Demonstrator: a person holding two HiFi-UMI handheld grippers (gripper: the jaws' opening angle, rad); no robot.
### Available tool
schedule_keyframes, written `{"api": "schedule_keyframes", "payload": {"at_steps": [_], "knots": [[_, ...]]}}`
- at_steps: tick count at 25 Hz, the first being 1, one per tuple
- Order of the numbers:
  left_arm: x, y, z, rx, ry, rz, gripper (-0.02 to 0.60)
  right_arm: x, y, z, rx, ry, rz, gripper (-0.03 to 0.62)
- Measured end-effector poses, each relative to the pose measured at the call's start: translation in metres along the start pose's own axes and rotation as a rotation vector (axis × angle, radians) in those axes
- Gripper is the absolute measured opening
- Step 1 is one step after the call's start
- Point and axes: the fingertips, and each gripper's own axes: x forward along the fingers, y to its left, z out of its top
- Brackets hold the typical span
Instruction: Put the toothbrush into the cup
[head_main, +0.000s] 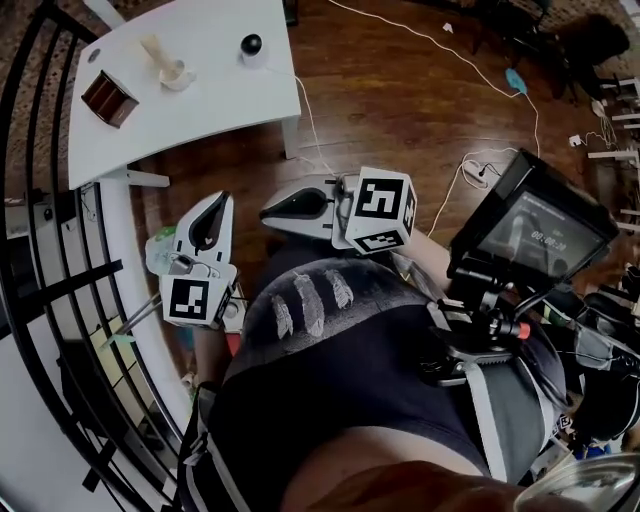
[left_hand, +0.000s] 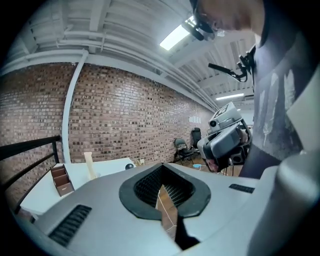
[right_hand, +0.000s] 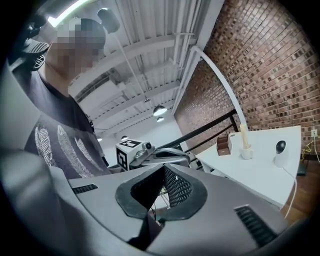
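A white cup (head_main: 178, 75) stands on the white table (head_main: 200, 100) at the far left, with a cream toothbrush (head_main: 152, 50) rising out of it. The right gripper view shows the toothbrush (right_hand: 243, 136) upright in the cup (right_hand: 246, 153); the left gripper view shows the toothbrush (left_hand: 89, 165) too. Both grippers are held close to the person's body, well short of the table. My left gripper (head_main: 221, 198) is shut and holds nothing. My right gripper (head_main: 267, 212) points left towards it, its jaws together and bare.
On the table are also a brown wooden organizer (head_main: 108, 97) and a small round black-and-white camera (head_main: 250, 45). A black railing (head_main: 60, 280) curves along the left. White cables (head_main: 470, 60) cross the wooden floor. A monitor rig (head_main: 535, 225) hangs at the person's chest.
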Motion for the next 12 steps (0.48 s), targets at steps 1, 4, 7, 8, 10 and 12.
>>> {"api": "schedule_keyframes", "payload": {"at_steps": [1, 4, 7, 8, 10, 12], "knots": [[-0.002, 0.002, 0.001, -0.002, -0.006, -0.007, -0.015, 0.002, 0.000, 0.001, 0.007, -0.005, -0.010, -0.006], [-0.012, 0.005, 0.004, -0.007, -0.017, -0.015, -0.015, 0.008, 0.003, 0.001, 0.047, -0.033, -0.031, -0.005], [-0.025, -0.001, -0.001, 0.003, -0.037, -0.048, -0.015, 0.017, 0.014, -0.003, 0.050, -0.058, -0.048, -0.006], [-0.029, -0.004, -0.002, 0.005, -0.041, -0.059, -0.015, 0.021, 0.018, -0.002, 0.049, -0.068, -0.050, -0.006], [-0.038, -0.006, -0.005, 0.005, -0.045, -0.071, -0.015, 0.027, 0.025, -0.002, 0.054, -0.085, -0.046, -0.006], [-0.047, -0.007, -0.009, 0.006, -0.048, -0.077, -0.015, 0.035, 0.031, -0.004, 0.061, -0.094, -0.040, -0.006]]}}
